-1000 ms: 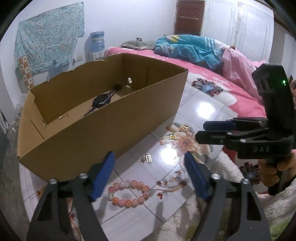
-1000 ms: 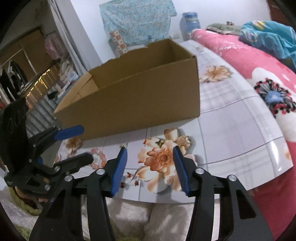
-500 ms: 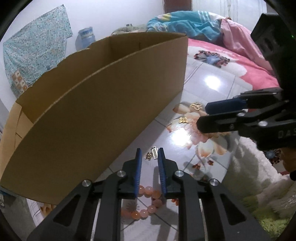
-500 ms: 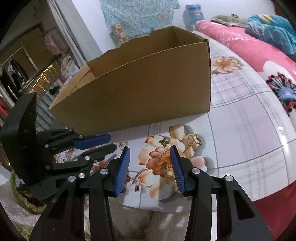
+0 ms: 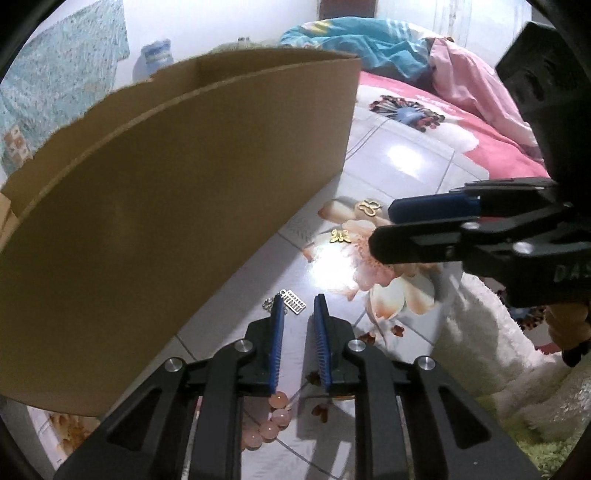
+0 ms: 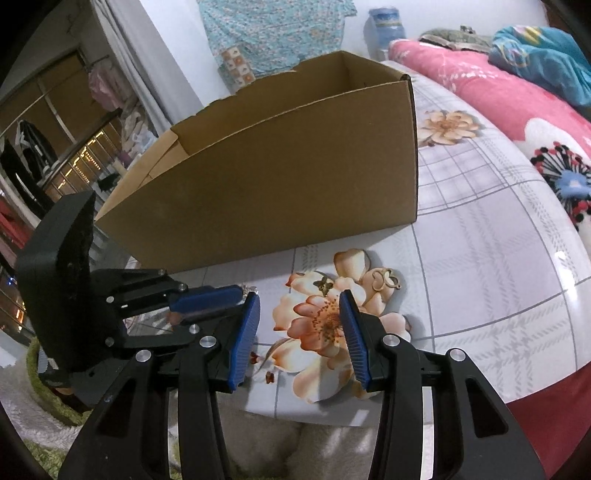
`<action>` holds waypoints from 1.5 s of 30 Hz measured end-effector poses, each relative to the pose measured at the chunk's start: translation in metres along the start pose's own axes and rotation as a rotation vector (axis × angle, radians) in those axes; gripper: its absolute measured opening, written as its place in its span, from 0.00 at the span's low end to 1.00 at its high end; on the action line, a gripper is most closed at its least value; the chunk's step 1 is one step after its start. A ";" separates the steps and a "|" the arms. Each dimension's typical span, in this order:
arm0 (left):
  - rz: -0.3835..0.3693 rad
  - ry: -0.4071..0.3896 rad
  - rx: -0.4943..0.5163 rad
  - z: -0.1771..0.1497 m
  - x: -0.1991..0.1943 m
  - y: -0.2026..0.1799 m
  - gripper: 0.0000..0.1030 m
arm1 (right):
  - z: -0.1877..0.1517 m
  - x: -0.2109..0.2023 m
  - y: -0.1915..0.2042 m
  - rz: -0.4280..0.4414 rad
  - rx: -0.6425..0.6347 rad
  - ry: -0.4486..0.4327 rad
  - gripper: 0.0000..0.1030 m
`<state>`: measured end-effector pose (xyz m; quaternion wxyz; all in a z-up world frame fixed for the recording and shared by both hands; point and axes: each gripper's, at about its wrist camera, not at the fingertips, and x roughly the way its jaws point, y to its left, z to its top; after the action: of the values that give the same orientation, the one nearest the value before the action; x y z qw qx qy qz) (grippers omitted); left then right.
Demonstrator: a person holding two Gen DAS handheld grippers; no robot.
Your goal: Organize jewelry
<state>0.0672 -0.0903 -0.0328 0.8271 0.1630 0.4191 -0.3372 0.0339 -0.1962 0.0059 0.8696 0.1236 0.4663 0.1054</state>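
A brown cardboard box [image 5: 177, 192] stands on the floral table cover; it also shows in the right wrist view [image 6: 280, 173]. My left gripper [image 5: 299, 306] is low over the table with its jaws narrowed to a small gap, nothing clearly between them. A silver abacus charm [image 5: 293, 301] lies just ahead of the tips. A pink bead bracelet [image 5: 273, 417] lies under the fingers. A small gold butterfly charm [image 5: 340, 235] and a gold looped ring charm [image 5: 368, 206] lie further right. My right gripper [image 6: 299, 306] is open and empty, near the ring charm [image 6: 386, 278].
A pink floral bed [image 6: 517, 107] runs along the right. A white fluffy rug [image 5: 480, 332] lies at the table's near edge. A blue water jug [image 6: 384, 22] stands by the far wall.
My left gripper has dropped low toward the table and narrowed from wide open to a small gap, moving past the bracelet to the abacus charm. My right gripper has moved a little forward.
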 end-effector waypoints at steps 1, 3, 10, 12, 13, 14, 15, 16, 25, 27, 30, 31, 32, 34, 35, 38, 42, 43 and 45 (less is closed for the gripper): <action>0.003 -0.005 0.004 0.001 -0.001 -0.001 0.15 | 0.000 0.000 0.000 0.001 0.001 0.000 0.41; 0.015 -0.016 -0.003 0.001 -0.004 0.001 0.15 | -0.001 0.000 -0.001 0.004 0.002 0.001 0.41; 0.063 0.022 -0.028 -0.002 0.002 0.015 0.15 | -0.001 0.001 0.001 0.013 -0.011 0.004 0.41; 0.048 0.023 -0.020 -0.001 0.004 0.015 0.15 | -0.001 0.001 0.001 0.012 -0.011 0.004 0.41; 0.038 0.023 -0.018 -0.001 0.003 0.014 0.15 | -0.001 0.000 0.001 0.011 -0.011 0.005 0.41; 0.033 0.023 -0.015 0.000 0.004 0.014 0.15 | -0.001 0.000 0.001 0.009 -0.011 0.005 0.41; 0.031 0.022 -0.010 0.000 0.005 0.013 0.15 | 0.001 0.001 0.001 0.008 -0.010 0.005 0.41; 0.027 0.021 -0.007 0.000 0.005 0.013 0.15 | 0.001 0.001 0.001 0.007 -0.010 0.005 0.41; 0.007 -0.002 0.015 0.002 0.007 0.014 0.05 | 0.003 0.005 0.003 0.005 -0.013 0.008 0.41; 0.000 -0.006 0.013 0.001 0.006 0.015 0.05 | 0.004 0.006 0.004 0.004 -0.015 0.009 0.41; -0.004 -0.011 -0.006 0.000 0.004 0.018 0.03 | 0.005 0.008 0.006 0.005 -0.020 0.008 0.40; -0.006 -0.019 -0.022 -0.001 0.001 0.021 0.03 | 0.005 0.009 0.007 0.006 -0.024 0.007 0.40; -0.011 -0.028 -0.036 -0.001 -0.002 0.023 0.03 | 0.005 0.009 0.008 0.008 -0.030 0.006 0.40; -0.017 -0.050 -0.066 -0.001 -0.009 0.030 0.03 | 0.006 0.012 0.012 0.006 -0.049 0.005 0.39; -0.017 -0.059 -0.078 -0.001 -0.013 0.033 0.03 | 0.006 0.013 0.016 0.004 -0.066 0.004 0.38; -0.012 -0.081 -0.116 -0.002 -0.022 0.042 0.03 | 0.007 0.020 0.026 0.005 -0.118 0.004 0.36; -0.002 -0.081 -0.143 -0.006 -0.025 0.048 0.03 | 0.008 0.031 0.039 -0.005 -0.187 0.010 0.31; 0.001 -0.081 -0.145 -0.006 -0.025 0.048 0.03 | 0.008 0.035 0.042 -0.012 -0.207 0.011 0.30; 0.004 -0.081 -0.147 -0.008 -0.026 0.049 0.03 | 0.009 0.041 0.048 -0.028 -0.240 0.013 0.27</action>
<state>0.0852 -0.0396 -0.0176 0.8537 0.0890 0.4087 -0.3103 0.0603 -0.1398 -0.0071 0.8764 0.0112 0.4578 0.1493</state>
